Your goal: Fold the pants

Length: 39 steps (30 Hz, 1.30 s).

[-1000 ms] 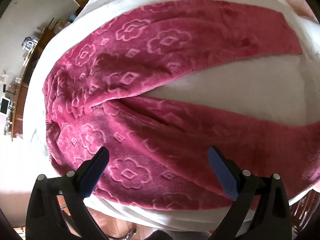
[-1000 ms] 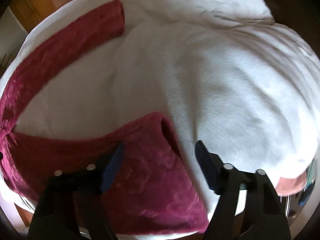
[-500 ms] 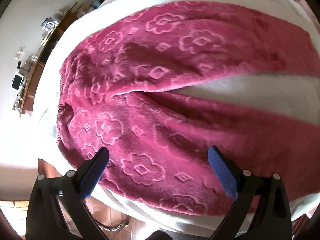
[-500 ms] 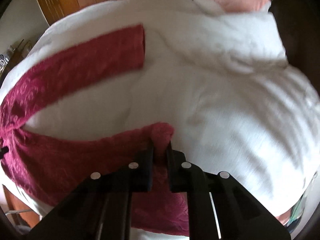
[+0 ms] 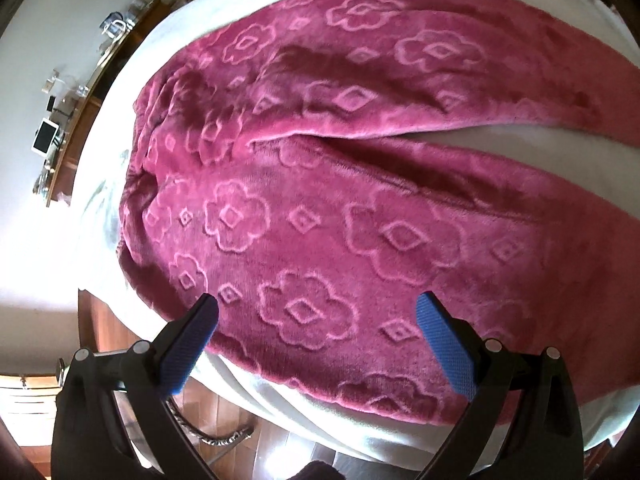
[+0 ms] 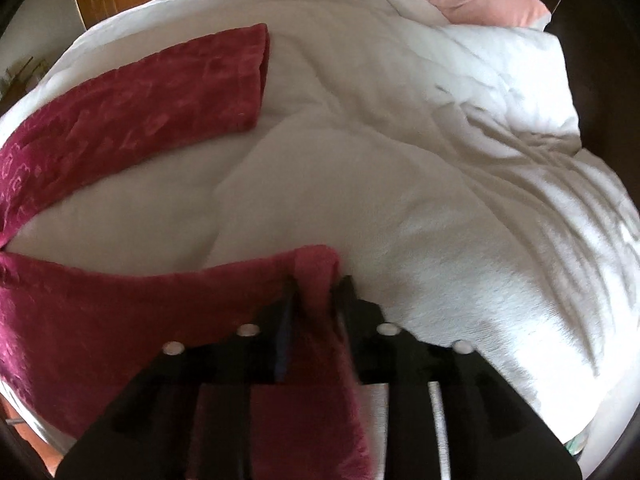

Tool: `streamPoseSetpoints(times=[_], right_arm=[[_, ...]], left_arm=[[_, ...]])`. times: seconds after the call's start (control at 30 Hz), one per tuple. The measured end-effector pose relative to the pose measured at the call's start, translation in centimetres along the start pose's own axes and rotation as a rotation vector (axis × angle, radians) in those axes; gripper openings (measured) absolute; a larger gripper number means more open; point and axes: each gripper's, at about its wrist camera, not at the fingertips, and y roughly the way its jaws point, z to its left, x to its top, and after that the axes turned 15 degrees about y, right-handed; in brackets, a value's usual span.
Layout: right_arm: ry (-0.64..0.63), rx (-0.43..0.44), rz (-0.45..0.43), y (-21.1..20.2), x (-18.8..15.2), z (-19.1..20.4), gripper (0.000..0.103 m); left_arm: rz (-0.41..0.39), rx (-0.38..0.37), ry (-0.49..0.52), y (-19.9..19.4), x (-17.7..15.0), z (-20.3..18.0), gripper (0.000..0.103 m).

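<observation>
Presently the right gripper (image 6: pixel 314 292) is clamped on the near leg's cuff, its jaws having just eased apart; the fleece pants (image 5: pixel 360 208) run leftward from it. The left gripper (image 5: pixel 316 312), jaws apart, hovers over the hip.

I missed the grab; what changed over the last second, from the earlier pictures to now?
The right tool closed on the near leg's cuff of the pants and bunched it upward; its jaws have just eased wider, cloth still pressed between them. The left tool drifted nearer the waistband, open and empty. The far leg stayed flat on the white bedding.
</observation>
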Motion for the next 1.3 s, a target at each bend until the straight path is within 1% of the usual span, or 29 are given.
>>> streamPoseSetpoints(times=[0.03,0.13,0.23,0.4,0.6,0.7,0.83,0.9,1.0,1.23,1.3], right_arm=[[0.015,-0.007,-0.011,-0.2,-0.1,-0.6,0.053],[0.075,-0.013,-0.041,-1.3,0.7,-1.6,0.054],[0.102,-0.011,-0.070,-2.6,1.4,-1.4,0.055],[0.080,0.050,-0.089,-4.4,1.5,1.4,0.055],[0.010,0.111,-0.058,-4.9,0.0,7.7,0.055],[-0.001,0.119,-0.033,-5.0,-0.8,10.1,0.056],[-0.019,0.130,0.010,-5.7,-2.4,14.4,0.057],[-0.037,0.126,0.015,-5.6,-2.9,16.1,0.061],[-0.052,0.122,0.025,-5.7,-3.5,19.4,0.061],[-0.106,0.131,0.038,-5.6,-4.1,28.1,0.061],[-0.123,0.135,0.045,-5.4,-4.3,29.9,0.062]], left_arm=[[0.001,-0.003,-0.003,0.0,-0.1,0.0,0.098],[-0.003,-0.022,-0.018,-0.1,-0.1,0.3,0.098],[-0.008,-0.035,-0.037,-0.3,0.0,0.8,0.098],[-0.025,-0.030,-0.064,-0.7,0.0,2.6,0.098],[-0.031,-0.020,-0.121,-0.2,0.1,6.8,0.098],[-0.030,-0.006,-0.143,0.6,0.4,9.7,0.098],[-0.033,0.011,-0.177,1.6,1.2,13.5,0.098],[-0.046,0.027,-0.175,1.8,1.8,15.2,0.098],[-0.063,0.039,-0.158,2.0,2.7,17.1,0.098],[-0.123,0.003,-0.116,2.3,5.0,20.0,0.098],[-0.140,-0.023,-0.108,2.5,5.5,20.7,0.098]])
